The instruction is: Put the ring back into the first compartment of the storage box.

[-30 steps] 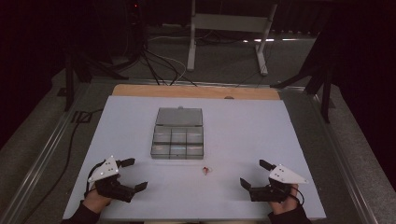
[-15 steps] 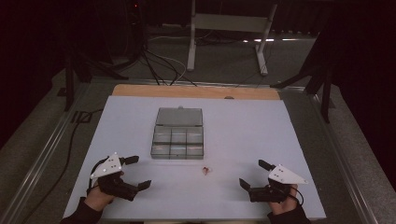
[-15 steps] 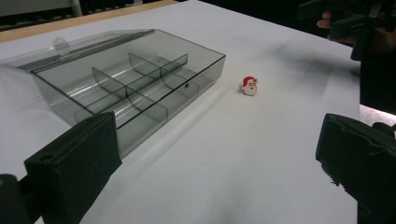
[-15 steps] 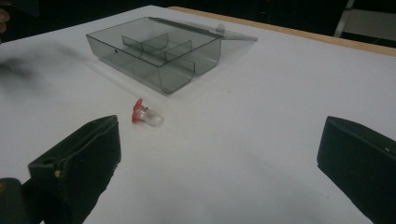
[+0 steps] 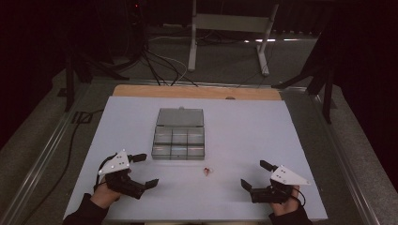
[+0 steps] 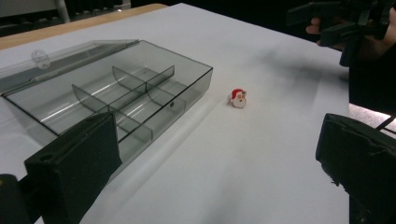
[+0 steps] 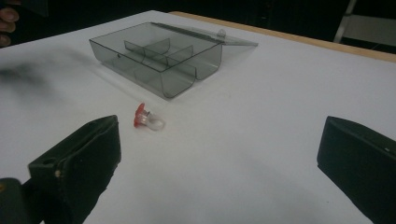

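A clear grey compartment box [image 5: 178, 143] lies mid-table with its lid [image 5: 180, 117] folded open behind it; its compartments look empty. A small red-and-white Santa charm [image 5: 207, 171] lies on the white table just in front of the box's right corner. My left gripper [image 5: 146, 169] is open at the front left, near the box's front left corner. My right gripper [image 5: 253, 174] is open at the front right. In the left gripper view, the charm [image 6: 238, 98] lies ahead beside the box [image 6: 107, 98]. In the right gripper view, the charm [image 7: 148, 118] lies ahead left, the box [image 7: 159, 56] beyond it.
The white table top [image 5: 263, 126] has a wooden strip [image 5: 197, 92] along its far edge. Metal rails run along both sides, and cables and a stand [image 5: 225, 33] sit on the dark floor behind. The other gripper [image 6: 336, 23] shows far off in the left gripper view.
My left gripper has edged slightly forward and right, toward the box. The right gripper, box and charm have stayed where they were.
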